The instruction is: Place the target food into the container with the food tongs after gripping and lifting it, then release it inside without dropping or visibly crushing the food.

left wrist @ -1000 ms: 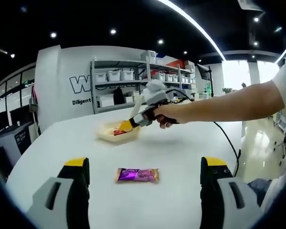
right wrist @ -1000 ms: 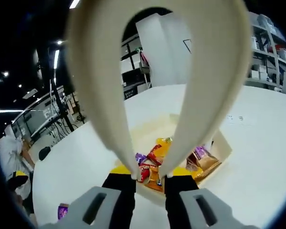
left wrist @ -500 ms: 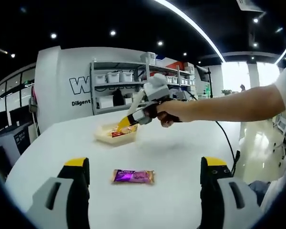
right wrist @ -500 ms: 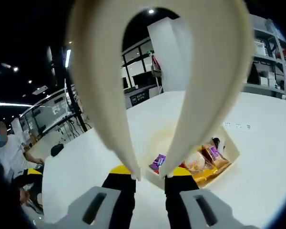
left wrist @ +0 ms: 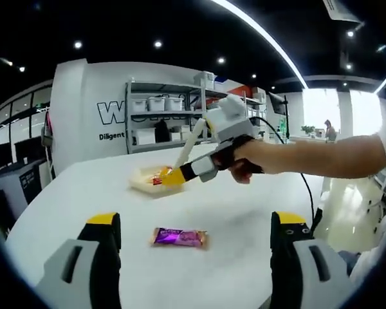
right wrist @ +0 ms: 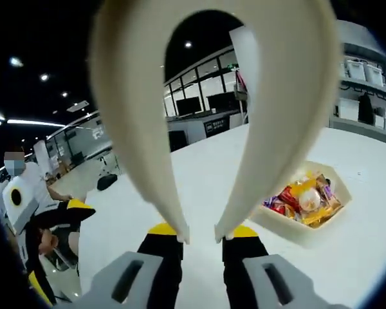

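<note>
Now right gripper [right wrist: 201,239] fingers clamp cream tongs [right wrist: 212,116], tips apart and empty, beside snack-filled container [right wrist: 309,222]; left gripper [left wrist: 196,248] fingers apart over purple snack bar [left wrist: 180,237] on counter [left wrist: 244,212].

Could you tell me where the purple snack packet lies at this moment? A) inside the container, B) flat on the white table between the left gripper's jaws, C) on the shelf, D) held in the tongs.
B: the purple snack packet lies flat on the white table, apart from the container.
</note>
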Demonstrator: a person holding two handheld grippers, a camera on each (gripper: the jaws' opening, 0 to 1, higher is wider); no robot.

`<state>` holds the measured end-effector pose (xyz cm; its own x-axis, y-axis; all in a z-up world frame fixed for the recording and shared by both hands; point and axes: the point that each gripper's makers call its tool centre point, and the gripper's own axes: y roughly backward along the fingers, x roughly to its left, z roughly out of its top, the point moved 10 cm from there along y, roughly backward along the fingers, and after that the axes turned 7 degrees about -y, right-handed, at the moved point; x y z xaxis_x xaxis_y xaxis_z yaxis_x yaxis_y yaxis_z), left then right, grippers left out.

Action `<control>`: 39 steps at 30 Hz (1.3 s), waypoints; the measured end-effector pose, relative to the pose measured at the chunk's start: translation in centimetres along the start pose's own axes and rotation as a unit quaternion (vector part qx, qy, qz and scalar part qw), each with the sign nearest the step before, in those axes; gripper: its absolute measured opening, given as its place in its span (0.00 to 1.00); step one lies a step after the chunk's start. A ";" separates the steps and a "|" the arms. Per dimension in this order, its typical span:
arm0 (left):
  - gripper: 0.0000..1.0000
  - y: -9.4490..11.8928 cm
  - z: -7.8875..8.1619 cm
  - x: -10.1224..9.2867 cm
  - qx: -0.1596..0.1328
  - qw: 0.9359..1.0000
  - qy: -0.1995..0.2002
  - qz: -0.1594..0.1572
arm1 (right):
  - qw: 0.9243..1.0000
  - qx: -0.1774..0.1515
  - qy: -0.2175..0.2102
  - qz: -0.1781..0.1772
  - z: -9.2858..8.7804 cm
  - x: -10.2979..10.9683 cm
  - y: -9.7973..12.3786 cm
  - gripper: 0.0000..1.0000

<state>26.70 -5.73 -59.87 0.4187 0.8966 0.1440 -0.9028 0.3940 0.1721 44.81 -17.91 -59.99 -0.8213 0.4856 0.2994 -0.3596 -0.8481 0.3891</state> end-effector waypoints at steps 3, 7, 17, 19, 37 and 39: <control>0.95 0.1 0.2 -0.4 -0.002 1.000 0.001 -0.004 | 1.000 0.006 -0.004 0.010 -1.2 0.8 0.1 0.16; 0.95 0.3 0.5 -0.9 -0.002 1.000 -0.004 -0.008 | 1.000 0.011 0.006 0.004 -2.3 1.4 0.3 0.17; 0.95 0.8 0.9 -0.6 -0.005 1.000 0.015 -0.005 | 0.998 -0.004 0.000 -0.060 -5.1 4.1 2.5 0.16; 0.95 0.7 1.1 -0.6 -0.004 1.000 0.007 -0.006 | 0.997 0.010 -0.010 -0.075 -5.8 4.3 3.2 0.17; 0.95 0.9 0.8 0.4 -0.009 1.000 0.013 0.000 | 0.989 0.018 -0.035 -0.146 -7.1 3.4 5.5 0.18; 0.95 1.0 0.9 0.5 -0.012 1.000 0.015 0.002 | 0.989 0.016 -0.038 -0.145 -7.2 3.4 5.5 0.19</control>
<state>26.11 -5.09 -58.78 0.4117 0.9041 0.1145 -0.9071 0.3944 0.1472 36.87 -22.42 -63.07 -0.6498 0.7231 0.2342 -0.5599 -0.6638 0.4958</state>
